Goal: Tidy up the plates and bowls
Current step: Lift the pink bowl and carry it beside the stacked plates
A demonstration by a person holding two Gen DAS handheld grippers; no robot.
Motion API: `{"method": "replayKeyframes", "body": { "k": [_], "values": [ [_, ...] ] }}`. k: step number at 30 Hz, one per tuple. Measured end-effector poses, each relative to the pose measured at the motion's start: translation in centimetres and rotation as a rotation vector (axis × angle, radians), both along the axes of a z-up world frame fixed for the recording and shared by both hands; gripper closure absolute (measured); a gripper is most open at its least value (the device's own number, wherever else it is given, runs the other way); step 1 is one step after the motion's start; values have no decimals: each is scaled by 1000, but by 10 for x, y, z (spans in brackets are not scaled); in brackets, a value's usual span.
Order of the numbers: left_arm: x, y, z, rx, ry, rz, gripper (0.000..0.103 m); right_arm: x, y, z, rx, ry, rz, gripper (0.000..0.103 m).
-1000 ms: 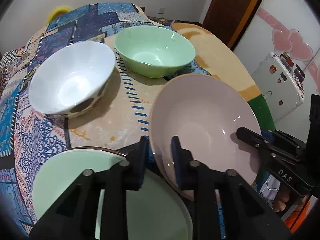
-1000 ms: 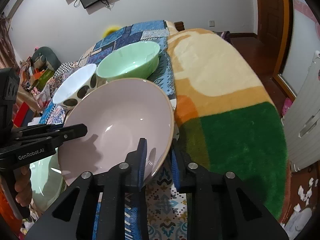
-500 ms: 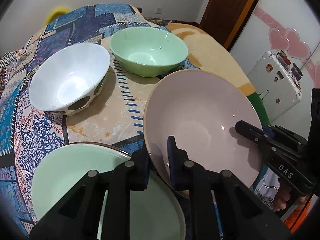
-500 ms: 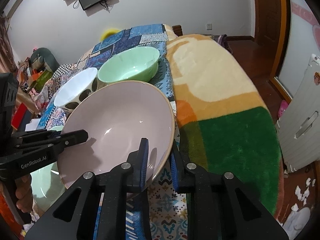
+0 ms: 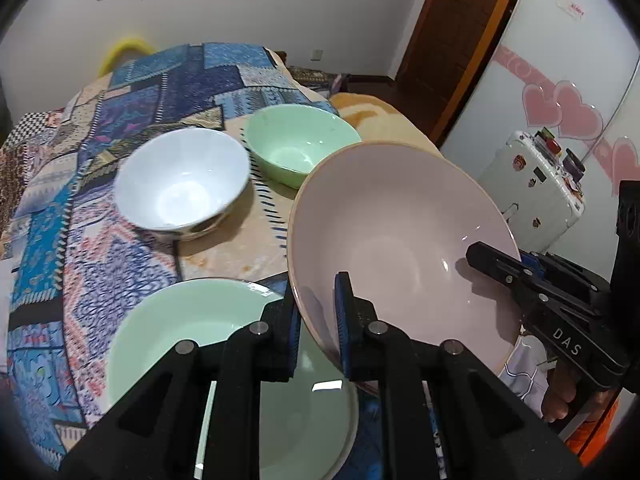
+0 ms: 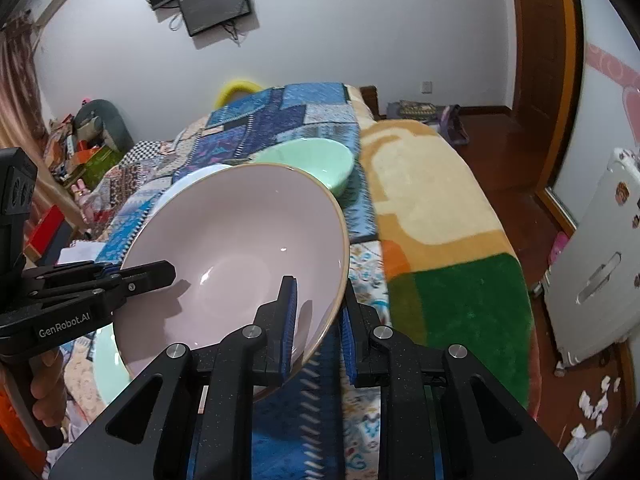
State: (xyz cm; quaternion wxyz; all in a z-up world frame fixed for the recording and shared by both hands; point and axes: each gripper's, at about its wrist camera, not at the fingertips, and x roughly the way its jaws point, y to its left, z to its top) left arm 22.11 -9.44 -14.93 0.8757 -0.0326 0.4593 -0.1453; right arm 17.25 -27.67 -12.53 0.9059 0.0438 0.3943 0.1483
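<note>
A large pale pink plate [image 5: 400, 248] hangs tilted above the bed, held by both grippers. My left gripper [image 5: 316, 304] is shut on its near-left rim. My right gripper [image 6: 316, 300] is shut on the opposite rim and shows as a black arm [image 5: 492, 256] in the left wrist view. Below the pink plate [image 6: 240, 248] a pale green plate [image 5: 192, 328] lies on the patterned blanket. Farther back stand a white bowl [image 5: 182, 180] and a green bowl [image 5: 298, 150], side by side. The pink plate partly hides both bowls in the right wrist view.
The bed carries a blue patchwork blanket [image 5: 168, 80] and a yellow-green plush blanket [image 6: 440, 208]. A white case with stickers [image 6: 600, 264] stands on the floor to the right, near a wooden door [image 5: 452, 40]. Clutter [image 6: 80, 148] lies left of the bed. A hand [image 6: 44, 384] grips the left tool.
The pink plate has risen off the blanket with both grippers still shut on its rim. It now overlaps the green plate and covers more of the bowls.
</note>
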Motion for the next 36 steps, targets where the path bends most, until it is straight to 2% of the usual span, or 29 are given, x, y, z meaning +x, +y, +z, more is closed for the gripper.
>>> {"method": "replayKeyframes", "body": {
  "k": [17, 36],
  "values": [
    [-68, 97, 28, -14, -52, 137, 88, -21, 91, 17, -17, -46, 142, 85],
    [-139, 231, 16, -14, -33, 371, 88, -39, 215, -2, -30, -3, 386, 85]
  ]
}}
